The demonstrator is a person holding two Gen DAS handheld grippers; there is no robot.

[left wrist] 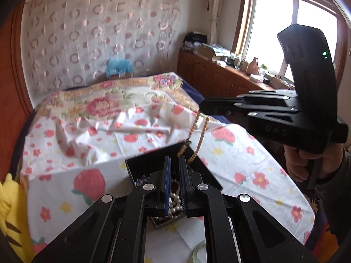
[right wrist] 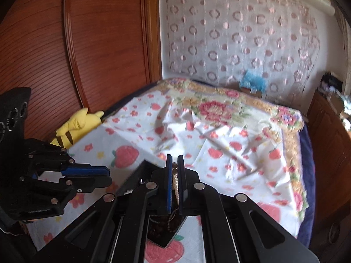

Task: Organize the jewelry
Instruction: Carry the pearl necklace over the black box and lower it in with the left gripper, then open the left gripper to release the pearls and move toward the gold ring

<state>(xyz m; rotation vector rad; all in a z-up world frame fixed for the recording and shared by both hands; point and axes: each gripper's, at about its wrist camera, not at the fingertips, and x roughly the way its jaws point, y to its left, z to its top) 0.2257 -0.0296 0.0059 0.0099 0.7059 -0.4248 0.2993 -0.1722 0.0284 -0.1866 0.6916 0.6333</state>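
Observation:
A tan bead necklace [left wrist: 203, 129] hangs as a loop from my right gripper [left wrist: 201, 107], which is shut on it. Its lower end and tassel dangle over an open black jewelry box [left wrist: 151, 164] on the bed. In the right wrist view the beads [right wrist: 175, 175] show between the pads of the right gripper [right wrist: 174, 156], above the box [right wrist: 140, 175]. My left gripper [left wrist: 174, 159] hovers over the box with its blue pads nearly together and nothing between them. A pearl strand [left wrist: 175, 199] lies in the box below it. From the right wrist view, the left gripper [right wrist: 108, 174] is at the left.
A pale green bangle [left wrist: 197, 252] lies on the strawberry-print sheet [left wrist: 65, 192] near the front edge. A yellow plush toy [right wrist: 74, 125] sits against the wooden wardrobe [right wrist: 87, 43]. A cluttered wooden cabinet [left wrist: 219, 76] runs under the window. A hand [left wrist: 307, 160] holds the right gripper's handle.

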